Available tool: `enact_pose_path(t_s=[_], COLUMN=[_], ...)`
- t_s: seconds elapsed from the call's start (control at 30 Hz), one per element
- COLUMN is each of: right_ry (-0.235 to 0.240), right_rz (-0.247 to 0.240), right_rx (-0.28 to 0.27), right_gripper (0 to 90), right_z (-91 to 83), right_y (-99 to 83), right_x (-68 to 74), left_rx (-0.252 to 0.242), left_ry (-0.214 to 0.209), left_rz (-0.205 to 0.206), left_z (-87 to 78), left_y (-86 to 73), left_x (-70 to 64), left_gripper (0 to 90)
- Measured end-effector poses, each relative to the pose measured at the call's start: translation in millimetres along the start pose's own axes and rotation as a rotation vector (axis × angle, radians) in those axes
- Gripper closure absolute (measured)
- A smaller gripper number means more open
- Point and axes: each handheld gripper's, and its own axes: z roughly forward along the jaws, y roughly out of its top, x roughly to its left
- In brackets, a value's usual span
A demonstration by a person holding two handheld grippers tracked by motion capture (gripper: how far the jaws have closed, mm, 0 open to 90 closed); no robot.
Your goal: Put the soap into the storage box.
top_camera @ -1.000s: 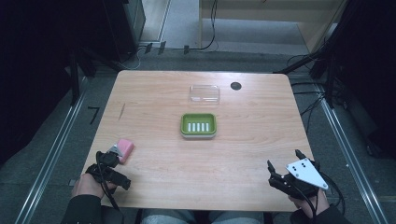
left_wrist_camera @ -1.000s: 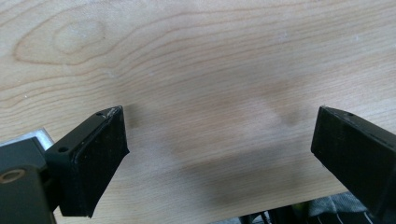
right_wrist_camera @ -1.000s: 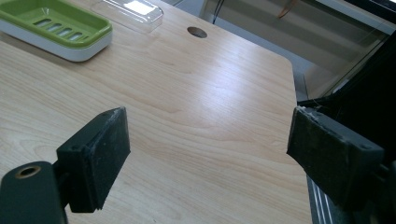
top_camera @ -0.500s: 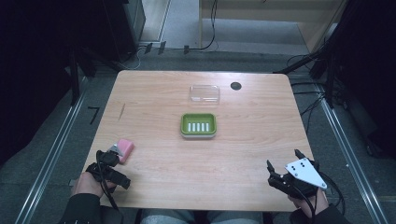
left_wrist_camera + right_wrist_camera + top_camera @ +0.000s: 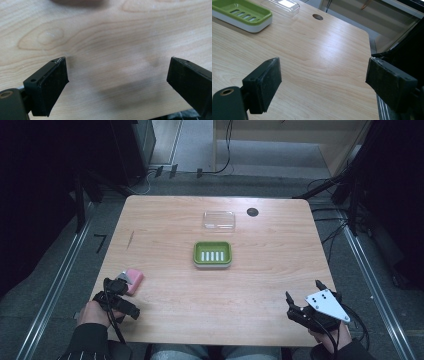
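Observation:
A green soap dish (image 5: 212, 254) with a slotted floor sits at the table's middle; it also lies at the upper left in the right gripper view (image 5: 239, 13). Behind it rests a clear plastic lid (image 5: 219, 220) (image 5: 280, 6). A pink soap bar (image 5: 134, 281) lies near the front left, right beside my left gripper (image 5: 119, 300). That gripper (image 5: 117, 75) is open over bare wood, nothing between its jaws. My right gripper (image 5: 303, 292) (image 5: 323, 77) is open at the front right corner and holds nothing.
A round black hole (image 5: 252, 212) (image 5: 317, 16) marks the wooden table (image 5: 270, 270) at the back right. Dark floor, metal rails and cables surround the table. The right table edge runs close to my right gripper.

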Motion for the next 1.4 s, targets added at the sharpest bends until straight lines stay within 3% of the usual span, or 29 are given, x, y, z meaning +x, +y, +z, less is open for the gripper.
enact_pose_path(t_s=[0.33,0.63,1.13,1.4], right_ry=[-0.001,0.002,0.004,0.005], right_rz=[-0.003,-0.003,-0.004,-0.004], right_rx=[0.001,0.002,0.005,0.005], right_gripper=[13.9,13.9,13.9,13.9], right_z=[0.4,0.5,0.8,1.0], right_y=[0.1,0.1,0.3,0.3], right_x=[0.2,0.3,0.5,0.3], left_rx=[-0.009,-0.016,-0.021,-0.007], left_ry=[-0.009,0.025,0.027,0.065], left_rz=[0.010,0.031,0.041,0.047], left_z=[-1.5,-5.4,-8.3,-12.2], left_y=[6.9,19.7,37.7,44.5], left_x=[2.8,-2.5,0.1,1.6], left_gripper=[3.4,2.9,2.4,1.9])
